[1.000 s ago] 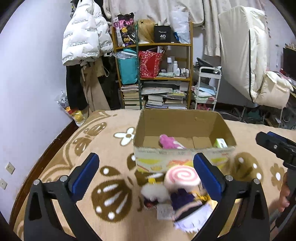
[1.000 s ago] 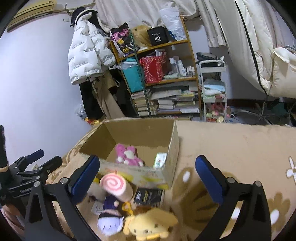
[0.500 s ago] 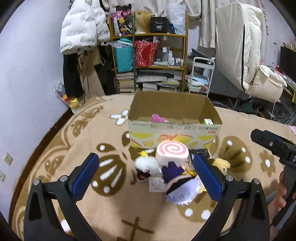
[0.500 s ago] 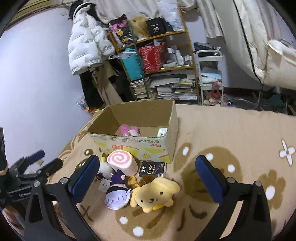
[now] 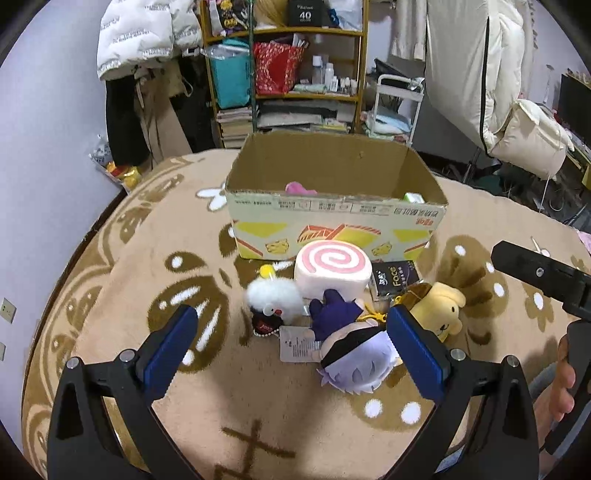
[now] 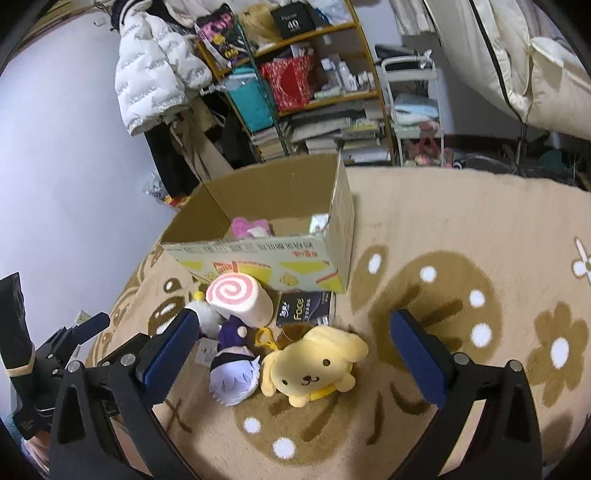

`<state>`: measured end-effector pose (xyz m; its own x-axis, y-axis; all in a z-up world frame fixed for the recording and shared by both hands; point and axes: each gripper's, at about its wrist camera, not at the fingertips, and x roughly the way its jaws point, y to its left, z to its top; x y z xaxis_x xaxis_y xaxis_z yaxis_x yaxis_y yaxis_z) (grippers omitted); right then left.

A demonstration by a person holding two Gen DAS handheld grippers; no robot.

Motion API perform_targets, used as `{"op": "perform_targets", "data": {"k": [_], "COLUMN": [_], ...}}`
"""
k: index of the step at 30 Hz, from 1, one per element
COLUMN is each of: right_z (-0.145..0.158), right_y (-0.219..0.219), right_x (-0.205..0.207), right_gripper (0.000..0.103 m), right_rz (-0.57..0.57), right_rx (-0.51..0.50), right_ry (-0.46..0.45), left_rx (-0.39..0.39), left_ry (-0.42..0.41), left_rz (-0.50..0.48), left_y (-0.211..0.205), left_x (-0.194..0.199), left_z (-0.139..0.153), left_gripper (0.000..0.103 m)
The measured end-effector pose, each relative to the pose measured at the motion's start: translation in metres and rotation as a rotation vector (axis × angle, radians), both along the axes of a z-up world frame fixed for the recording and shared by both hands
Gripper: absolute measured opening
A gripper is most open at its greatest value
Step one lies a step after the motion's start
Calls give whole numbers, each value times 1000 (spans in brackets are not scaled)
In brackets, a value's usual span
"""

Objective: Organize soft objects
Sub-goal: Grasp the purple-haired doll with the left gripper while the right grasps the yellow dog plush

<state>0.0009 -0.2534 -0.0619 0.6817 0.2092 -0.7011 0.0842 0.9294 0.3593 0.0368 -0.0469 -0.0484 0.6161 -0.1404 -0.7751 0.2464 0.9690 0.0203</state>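
An open cardboard box (image 5: pixel 334 214) (image 6: pixel 258 254) stands on the rug with a pink plush (image 6: pixel 249 227) inside. In front of it lie a pink-swirl roll cushion (image 5: pixel 332 269) (image 6: pixel 238 299), a white fluffy toy (image 5: pixel 273 299), a purple-haired doll (image 5: pixel 351 354) (image 6: pixel 234 369), a yellow dog plush (image 6: pixel 314 369) (image 5: pixel 439 306) and a black tissue pack (image 6: pixel 304 308). My left gripper (image 5: pixel 295 354) is open above the doll and white toy. My right gripper (image 6: pixel 295 354) is open above the yellow dog plush. Both are empty.
A beige rug (image 5: pixel 129 277) with brown patterns covers the floor. A cluttered shelf (image 5: pixel 288 74), hanging white jacket (image 5: pixel 144 33) and a white cart (image 5: pixel 395 103) stand behind the box. A wall runs along the left.
Both grippers have pulled back and risen from the box, so the toys now lie farther ahead between the open fingers. The objects have not moved.
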Motion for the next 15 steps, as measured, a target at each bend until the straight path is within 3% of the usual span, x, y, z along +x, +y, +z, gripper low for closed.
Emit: {"op": "perform_targets", "data": {"k": [15], "right_z": [-39], "right_y": [-4], "right_x": [38], "right_gripper": [103], "right_rz": [4], "right_rx": [33], "right_ry": [142], "left_rx": [-5], "left_ry": [150], "left_rz": [-7], "left_y": [-21], "left_x": [41], "left_z": [-44], "left_gripper": [101]}}
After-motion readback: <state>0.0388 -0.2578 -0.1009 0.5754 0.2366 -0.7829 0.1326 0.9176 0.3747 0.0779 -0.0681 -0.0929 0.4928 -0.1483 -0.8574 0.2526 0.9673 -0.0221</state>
